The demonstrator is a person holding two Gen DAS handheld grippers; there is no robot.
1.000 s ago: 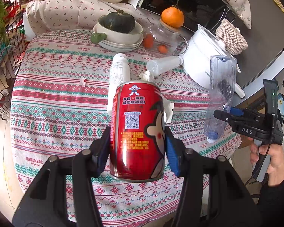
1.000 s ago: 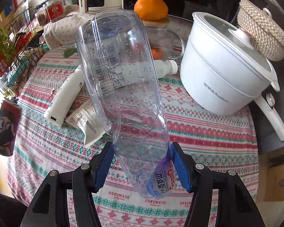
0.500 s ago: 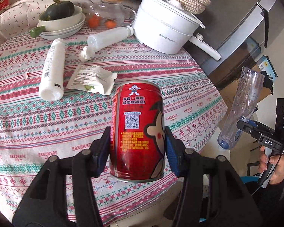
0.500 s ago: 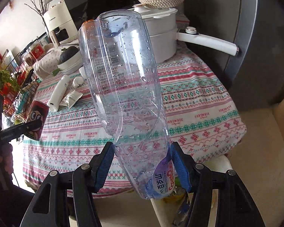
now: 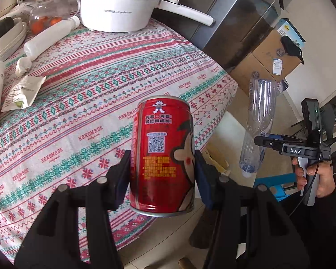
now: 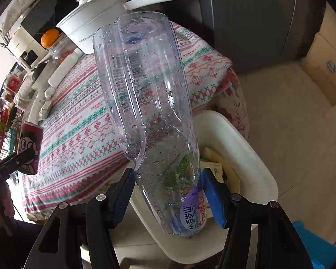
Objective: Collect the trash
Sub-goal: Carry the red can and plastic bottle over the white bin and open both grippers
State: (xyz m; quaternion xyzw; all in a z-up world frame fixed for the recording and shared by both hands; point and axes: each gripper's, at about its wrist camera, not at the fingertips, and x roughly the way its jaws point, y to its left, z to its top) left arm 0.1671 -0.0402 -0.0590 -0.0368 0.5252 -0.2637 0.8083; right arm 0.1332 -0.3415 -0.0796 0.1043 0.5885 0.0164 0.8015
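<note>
Patterned tablecloth (image 5: 114,67), white bin (image 6: 246,157) holding scraps, clear bottle (image 6: 150,112) above

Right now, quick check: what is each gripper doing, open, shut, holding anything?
Left gripper: shut on the red cartoon-printed drink can.
Right gripper: shut on the clear crushed plastic bottle, held over the white bin.

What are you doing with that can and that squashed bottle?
A person is cleaning up trash with a grabber in each hand. The left gripper has its jaws shut on a red drink can with a cartoon face, held near the edge of the round table with the striped patterned cloth. The right gripper grips a crumpled clear plastic bottle over a white plastic trash bin beside the table. Two white bottles and a crinkled wrapper lie on the table.
</note>
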